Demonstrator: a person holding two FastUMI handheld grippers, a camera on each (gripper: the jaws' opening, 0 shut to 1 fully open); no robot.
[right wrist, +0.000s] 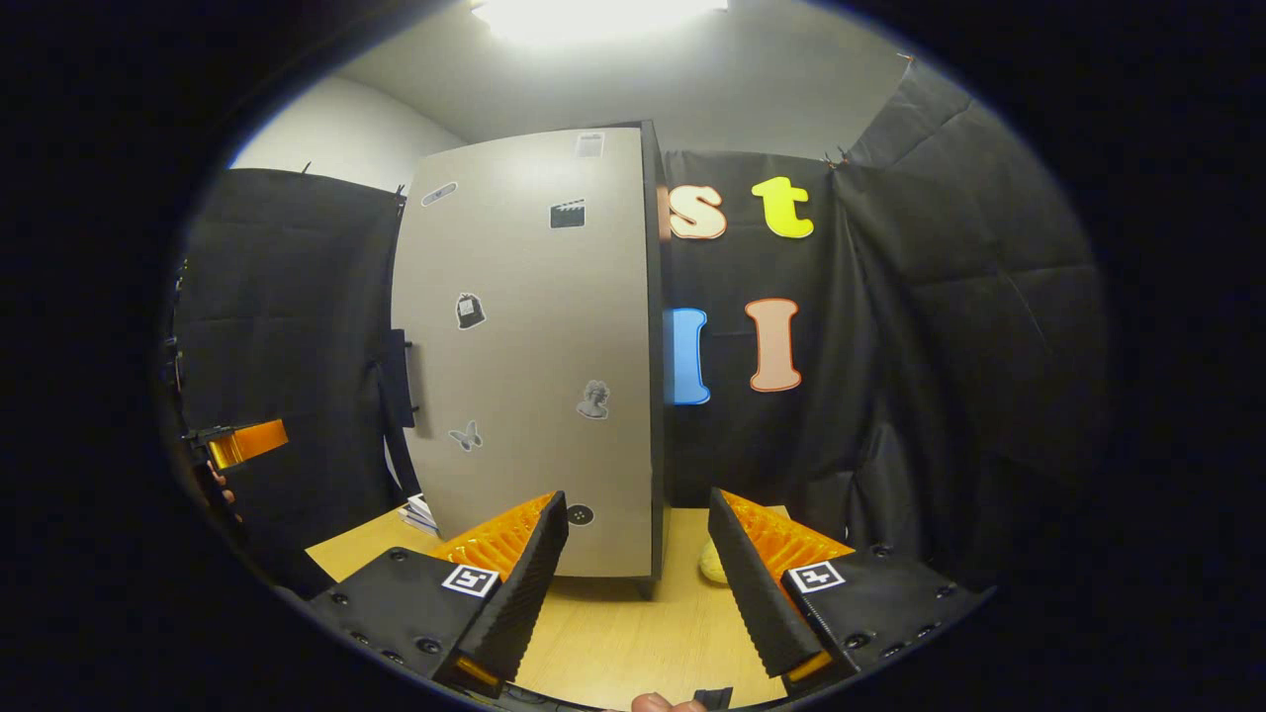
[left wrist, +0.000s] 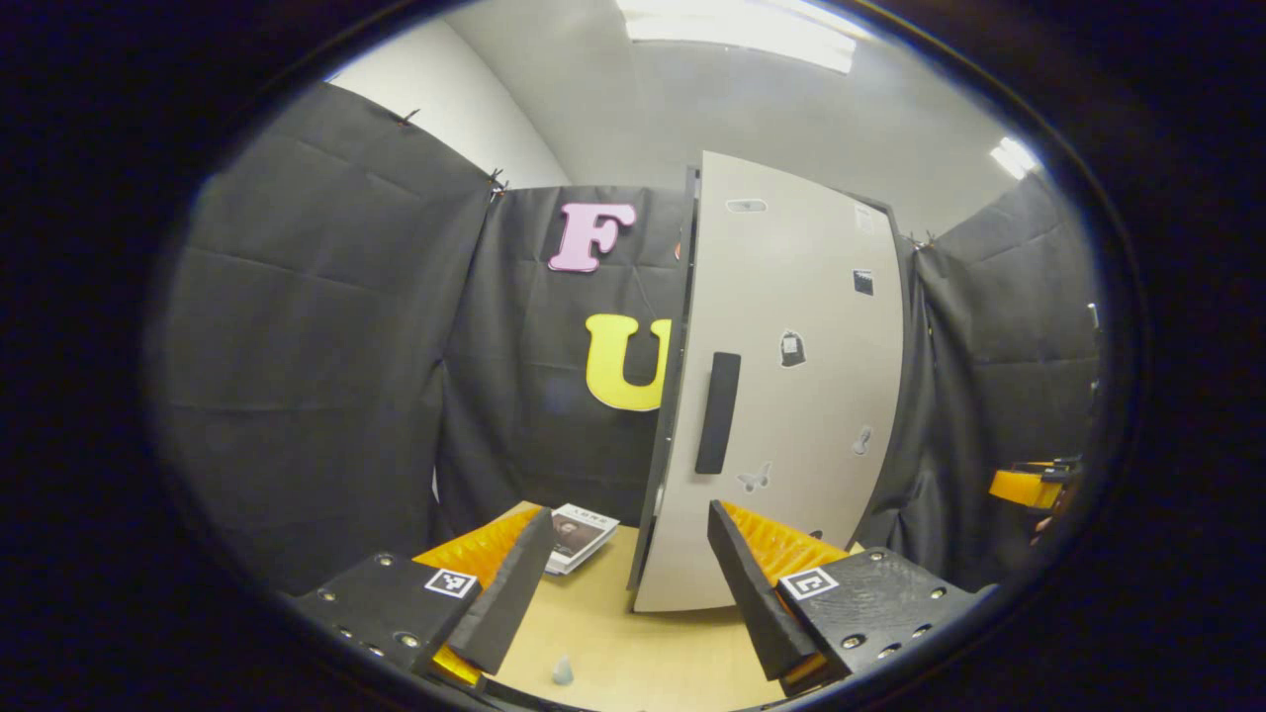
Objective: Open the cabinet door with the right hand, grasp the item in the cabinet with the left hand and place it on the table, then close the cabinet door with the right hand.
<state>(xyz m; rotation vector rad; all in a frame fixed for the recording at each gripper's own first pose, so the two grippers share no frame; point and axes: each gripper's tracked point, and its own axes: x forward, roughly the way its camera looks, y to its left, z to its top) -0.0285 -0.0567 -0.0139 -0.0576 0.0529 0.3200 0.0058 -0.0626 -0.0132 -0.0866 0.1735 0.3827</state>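
A pale wood counter point(left wrist: 633, 653) stands in a booth draped in black cloth under ceiling lights. The tall cabinet point(left wrist: 791, 396) stands upright on it, its grey door point(right wrist: 534, 356) closed, stickered, with a dark handle point(left wrist: 718, 412). A booklet point(left wrist: 579, 535) lies beside it. Both the left gripper point(left wrist: 633, 593) and right gripper point(right wrist: 633, 583) hold their fingers spread, empty.

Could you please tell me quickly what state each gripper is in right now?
Left gripper: open, holding nothing, facing the grey cabinet door.
Right gripper: open, holding nothing, over the light wooden table.
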